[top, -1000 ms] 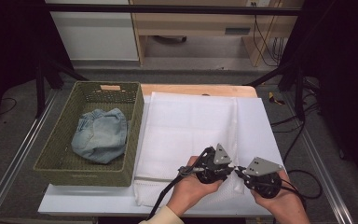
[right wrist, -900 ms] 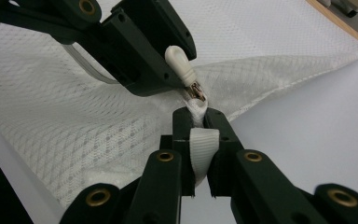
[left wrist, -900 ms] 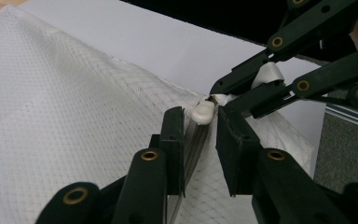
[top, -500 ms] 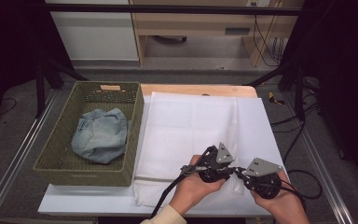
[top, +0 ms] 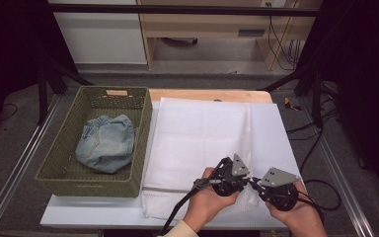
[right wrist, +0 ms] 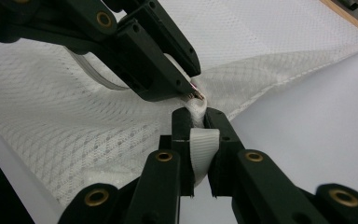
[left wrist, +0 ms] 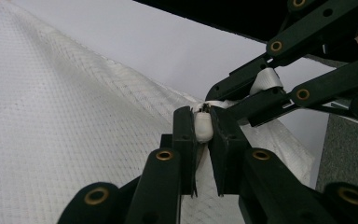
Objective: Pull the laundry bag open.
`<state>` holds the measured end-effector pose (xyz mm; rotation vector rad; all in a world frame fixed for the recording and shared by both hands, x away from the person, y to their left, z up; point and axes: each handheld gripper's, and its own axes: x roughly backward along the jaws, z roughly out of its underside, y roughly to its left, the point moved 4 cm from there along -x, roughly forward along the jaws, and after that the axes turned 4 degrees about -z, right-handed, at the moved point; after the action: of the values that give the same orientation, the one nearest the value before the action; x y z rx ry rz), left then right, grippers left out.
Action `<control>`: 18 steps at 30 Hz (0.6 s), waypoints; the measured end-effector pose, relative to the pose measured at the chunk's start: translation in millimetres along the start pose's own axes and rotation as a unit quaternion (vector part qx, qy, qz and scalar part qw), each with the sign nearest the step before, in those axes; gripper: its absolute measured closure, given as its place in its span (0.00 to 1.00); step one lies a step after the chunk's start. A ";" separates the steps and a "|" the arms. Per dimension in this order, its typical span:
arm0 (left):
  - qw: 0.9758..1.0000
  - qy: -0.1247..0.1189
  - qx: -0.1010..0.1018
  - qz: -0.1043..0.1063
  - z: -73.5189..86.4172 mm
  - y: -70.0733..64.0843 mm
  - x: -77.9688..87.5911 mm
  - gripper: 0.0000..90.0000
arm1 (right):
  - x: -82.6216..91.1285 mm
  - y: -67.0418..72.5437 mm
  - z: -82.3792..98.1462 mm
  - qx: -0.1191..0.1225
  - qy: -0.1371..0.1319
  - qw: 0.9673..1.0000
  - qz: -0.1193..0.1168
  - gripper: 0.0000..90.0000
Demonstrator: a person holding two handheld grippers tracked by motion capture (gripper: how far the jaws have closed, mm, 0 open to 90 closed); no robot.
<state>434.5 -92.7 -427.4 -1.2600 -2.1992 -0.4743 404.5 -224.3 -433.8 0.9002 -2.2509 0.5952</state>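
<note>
Both grippers pinch one near-right corner of the white mesh bag [top: 197,143] on the table [top: 276,133]: left gripper [left wrist: 204,126] has just been closing on the hem, right gripper [right wrist: 196,116] clamps its strap (probably working the opening; jeans [top: 106,143] wait in the basket [top: 59,170]).

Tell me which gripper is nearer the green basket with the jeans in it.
Left. The left gripper sits on the white mesh bag, to the right of the green basket; the right gripper meets it tip to tip from farther right, both clamping the bag's corner.
</note>
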 end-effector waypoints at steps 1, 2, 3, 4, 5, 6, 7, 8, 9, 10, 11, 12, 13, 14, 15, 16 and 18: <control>1.000 0.000 0.000 0.000 -0.1 0.0 0.0 0.90 | 0.0 -0.2 0.5 -0.002 -0.001 1.000 -0.001 0.92; 1.000 0.000 -0.001 0.000 -0.2 0.2 0.2 0.90 | 0.1 -0.4 0.8 -0.002 -0.003 1.000 -0.001 0.91; 1.000 0.001 -0.001 0.000 -0.2 0.3 0.2 0.90 | 0.1 -0.7 1.1 -0.004 -0.005 1.000 -0.001 0.91; 1.000 0.001 -0.001 0.000 -0.2 0.2 0.2 0.90 | 0.1 -0.8 1.4 -0.004 -0.007 1.000 -0.001 0.90; 1.000 0.001 -0.001 -0.001 -0.1 0.3 0.2 0.90 | -0.3 -0.9 1.6 -0.006 -0.009 1.000 -0.002 0.89; 1.000 0.000 0.002 -0.001 -0.1 0.0 -0.1 0.90 | -0.6 -1.2 1.7 -0.007 -0.011 1.000 -0.003 0.88; 1.000 -0.001 0.002 -0.002 -0.1 0.2 -0.1 0.90 | -0.5 -1.2 2.1 -0.011 -0.008 1.000 -0.004 0.85; 1.000 -0.001 0.002 -0.002 -0.1 0.5 0.2 0.90 | -1.1 -1.2 2.5 -0.011 -0.008 1.000 -0.004 0.84; 1.000 -0.001 0.002 0.000 -0.1 0.5 0.3 0.90 | -1.5 -1.3 2.8 -0.011 -0.009 1.000 -0.005 0.83; 1.000 -0.003 0.004 0.002 -0.2 0.1 0.0 0.90 | -1.7 -1.2 3.0 -0.014 -0.008 1.000 -0.006 0.81; 1.000 -0.002 0.003 0.001 0.0 -0.2 -0.3 0.90 | -2.1 -1.5 3.1 -0.015 -0.009 1.000 -0.005 0.80; 1.000 -0.003 0.002 0.001 0.0 -0.2 -0.3 0.90 | -2.5 -2.0 3.2 -0.017 -0.009 1.000 -0.005 0.79; 1.000 -0.004 0.002 0.000 0.0 -0.2 -0.4 0.90 | -2.8 -2.3 3.6 -0.018 -0.007 1.000 -0.008 0.79; 1.000 -0.004 0.004 0.001 0.1 -0.3 -0.5 0.90 | -3.5 -2.5 3.7 -0.019 -0.007 1.000 -0.009 0.80; 1.000 -0.006 0.005 0.002 0.0 -0.2 -0.4 0.90 | -3.7 -2.6 3.8 -0.020 -0.007 1.000 -0.008 0.81; 1.000 -0.007 0.005 0.003 0.1 -0.4 -0.4 0.90 | -4.0 -3.2 3.8 -0.018 -0.008 1.000 -0.009 0.84; 1.000 -0.010 0.005 0.004 0.6 -0.6 -0.6 0.90 | -3.9 -3.3 4.0 -0.020 -0.006 1.000 -0.009 0.88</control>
<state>434.0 -93.1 -428.3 -1.2726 -2.2091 -0.4483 407.5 -227.2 -438.7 0.9053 -2.2549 0.5354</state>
